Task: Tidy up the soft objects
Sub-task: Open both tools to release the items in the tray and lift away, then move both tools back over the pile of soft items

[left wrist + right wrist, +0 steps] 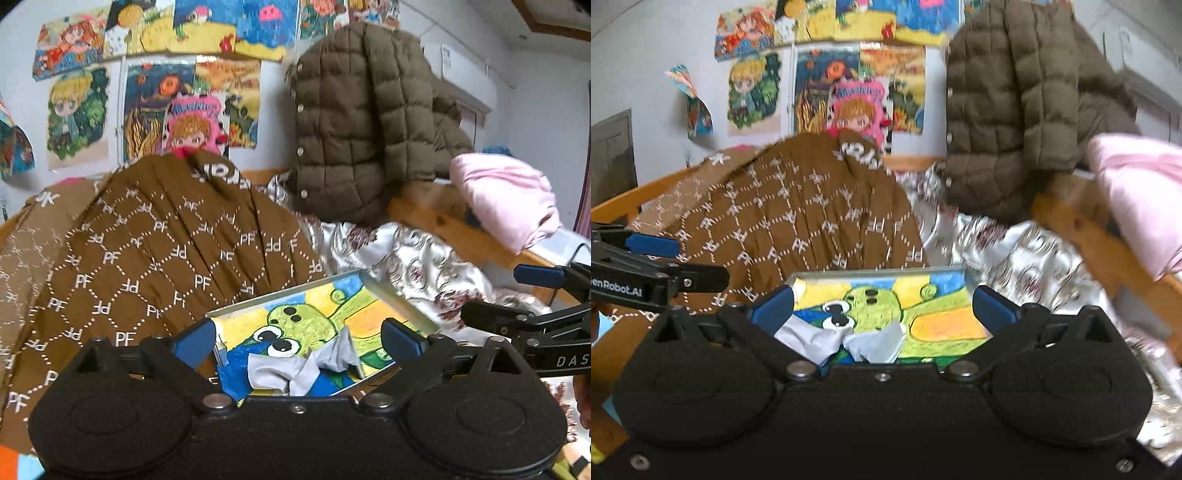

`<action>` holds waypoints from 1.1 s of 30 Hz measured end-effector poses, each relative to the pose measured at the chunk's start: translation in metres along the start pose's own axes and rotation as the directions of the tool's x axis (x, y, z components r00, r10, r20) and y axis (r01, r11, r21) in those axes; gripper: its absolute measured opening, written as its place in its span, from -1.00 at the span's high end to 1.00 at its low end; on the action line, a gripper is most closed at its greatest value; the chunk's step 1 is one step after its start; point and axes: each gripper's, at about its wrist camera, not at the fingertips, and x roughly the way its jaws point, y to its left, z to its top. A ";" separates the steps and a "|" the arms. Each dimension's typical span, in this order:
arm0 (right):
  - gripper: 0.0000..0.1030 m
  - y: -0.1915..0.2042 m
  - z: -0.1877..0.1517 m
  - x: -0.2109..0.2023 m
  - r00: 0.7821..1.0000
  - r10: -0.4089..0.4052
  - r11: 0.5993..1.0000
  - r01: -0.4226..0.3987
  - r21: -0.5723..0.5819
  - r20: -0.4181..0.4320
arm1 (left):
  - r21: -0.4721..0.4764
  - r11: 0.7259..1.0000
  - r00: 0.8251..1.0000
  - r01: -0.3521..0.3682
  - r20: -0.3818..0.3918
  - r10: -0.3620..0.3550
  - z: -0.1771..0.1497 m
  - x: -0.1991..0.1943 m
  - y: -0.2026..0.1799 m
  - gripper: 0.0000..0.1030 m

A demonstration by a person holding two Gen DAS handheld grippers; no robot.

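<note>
Both claws stand wide open and hold nothing. Between the blue pads of the left claw [298,341], just beyond them, a crumpled grey cloth [306,365] lies in a shallow tray [402,299] lined with a green cartoon drawing; the cloth touches neither pad. Left of that claw a brown quilt [147,251] printed with PF slopes up to the wall of drawings [159,85]. Ahead and right hangs a brown puffer jacket [362,122], with silver flowered fabric [406,258] under it and a pink bundle [506,199] on the wooden rail farther right. The right claw [884,310] frames the same cloth [827,338] and tray [875,275] head-on, though its picture is blurred. Only the left view shows the right claw's arm at its right edge; only the right view shows the left claw [653,242] at its left edge, and a dark panel [613,151] on the wall.
</note>
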 end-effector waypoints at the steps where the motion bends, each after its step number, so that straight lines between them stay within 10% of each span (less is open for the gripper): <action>1: -0.99 0.001 0.003 -0.009 1.000 -0.003 1.000 0.003 -0.006 0.011 | -0.002 1.000 1.000 0.000 0.012 0.000 0.000 -0.010 -0.002 -0.91; 13: -0.99 0.014 0.007 -0.111 0.996 -0.019 0.998 0.014 0.064 0.085 | -0.011 1.000 0.988 -0.028 0.151 0.029 -0.039 -0.122 -0.021 -0.98; 33: -0.99 0.053 -0.093 -0.217 0.991 -0.026 0.999 0.020 0.042 0.129 | 0.024 0.999 0.989 -0.039 0.140 0.036 -0.128 -0.182 -0.039 -0.98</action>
